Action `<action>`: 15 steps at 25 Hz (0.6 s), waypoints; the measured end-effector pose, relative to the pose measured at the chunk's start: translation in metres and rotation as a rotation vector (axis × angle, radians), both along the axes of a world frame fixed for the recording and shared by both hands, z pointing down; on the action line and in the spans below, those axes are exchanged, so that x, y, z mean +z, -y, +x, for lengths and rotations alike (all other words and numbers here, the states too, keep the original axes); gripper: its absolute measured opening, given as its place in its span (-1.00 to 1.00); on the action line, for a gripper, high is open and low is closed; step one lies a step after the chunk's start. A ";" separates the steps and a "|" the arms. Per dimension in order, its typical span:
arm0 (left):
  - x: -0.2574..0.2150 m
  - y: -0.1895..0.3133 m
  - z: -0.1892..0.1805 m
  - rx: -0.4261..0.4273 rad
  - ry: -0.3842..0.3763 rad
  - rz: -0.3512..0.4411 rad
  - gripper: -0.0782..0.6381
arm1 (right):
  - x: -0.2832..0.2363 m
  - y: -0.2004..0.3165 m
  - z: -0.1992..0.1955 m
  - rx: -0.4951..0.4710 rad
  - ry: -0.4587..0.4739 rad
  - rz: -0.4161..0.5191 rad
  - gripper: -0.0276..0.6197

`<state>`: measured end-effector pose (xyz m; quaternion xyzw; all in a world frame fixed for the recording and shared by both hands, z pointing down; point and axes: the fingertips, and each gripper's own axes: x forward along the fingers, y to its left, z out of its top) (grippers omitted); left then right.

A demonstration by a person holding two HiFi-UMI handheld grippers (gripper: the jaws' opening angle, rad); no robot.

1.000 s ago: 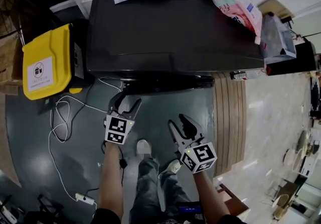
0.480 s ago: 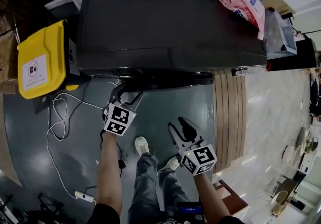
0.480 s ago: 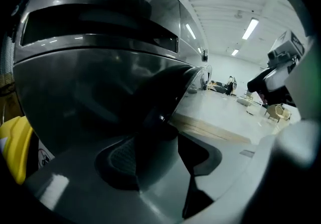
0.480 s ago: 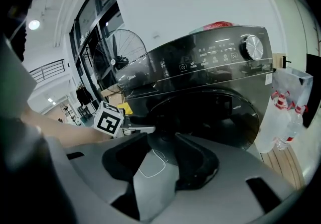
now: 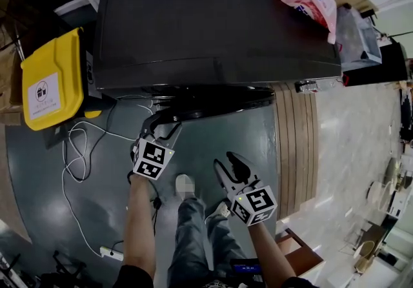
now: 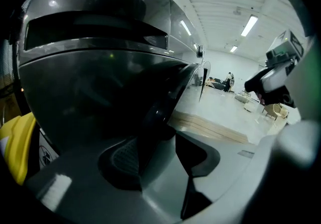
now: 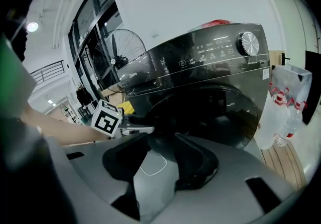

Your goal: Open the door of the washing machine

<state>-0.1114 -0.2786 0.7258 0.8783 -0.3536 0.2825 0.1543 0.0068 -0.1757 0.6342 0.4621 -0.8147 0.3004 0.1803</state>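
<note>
We see the dark grey front-loading washing machine (image 5: 213, 28) at the far middle, with its round dark glass door (image 5: 219, 98) facing us. The left gripper (image 5: 162, 126) is at the door's left edge. Its jaws have just been closing but stand apart, with the door's rim between them, not clamped. The right gripper (image 5: 229, 167) hangs nearer us and to the right, its jaws apart around nothing. A yellow plastic bin (image 5: 51, 80) stands at the left.

Grey left hand-held gripper (image 5: 162, 126), right hand-held gripper (image 5: 224, 159); black-white marker cubes (image 5: 150, 159); blue jeans (image 5: 193, 228); white shoe (image 5: 222, 211).
</note>
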 end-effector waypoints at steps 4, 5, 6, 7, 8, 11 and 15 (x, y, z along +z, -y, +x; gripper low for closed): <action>0.001 -0.037 0.007 -0.013 -0.051 -0.030 -0.25 | 0.000 0.001 0.004 0.009 -0.010 -0.001 -0.39; 0.000 -0.045 0.008 -0.025 -0.065 -0.037 -0.26 | 0.000 0.002 0.005 0.011 -0.012 -0.002 -0.39; 0.000 -0.052 0.010 -0.036 -0.075 -0.040 -0.26 | 0.001 0.002 0.005 0.013 -0.014 -0.004 -0.39; 0.000 -0.059 0.012 -0.045 -0.081 -0.043 -0.27 | 0.001 0.002 0.006 0.015 -0.015 -0.006 -0.39; 0.000 -0.066 0.014 -0.052 -0.086 -0.045 -0.27 | 0.002 0.002 0.005 0.017 -0.017 -0.009 -0.39; -0.001 -0.086 0.020 -0.049 -0.093 -0.063 -0.29 | 0.006 0.000 0.003 0.029 -0.011 -0.029 -0.36; -0.001 -0.108 0.030 -0.010 -0.099 -0.099 -0.31 | 0.012 0.001 0.004 0.085 -0.013 -0.050 -0.29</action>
